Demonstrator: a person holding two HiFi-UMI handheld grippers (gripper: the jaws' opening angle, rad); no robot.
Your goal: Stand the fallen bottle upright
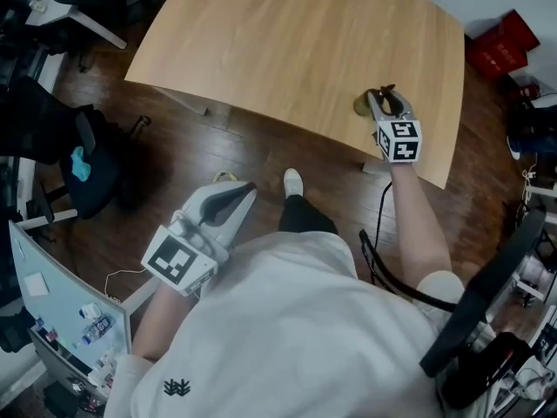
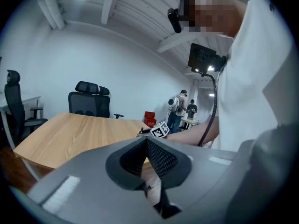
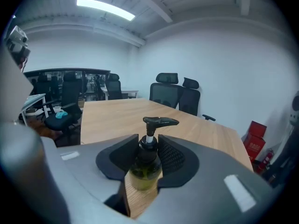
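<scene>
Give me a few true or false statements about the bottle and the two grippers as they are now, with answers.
1. The right gripper is closed on the pump bottle. True.
2. The bottle lies on its side. False: it is upright, pump head on top.
3. The left gripper grips a second bottle. False: its jaws are together with nothing between them, off the table.
4. The bottle is near an edge of the table. True.
</scene>
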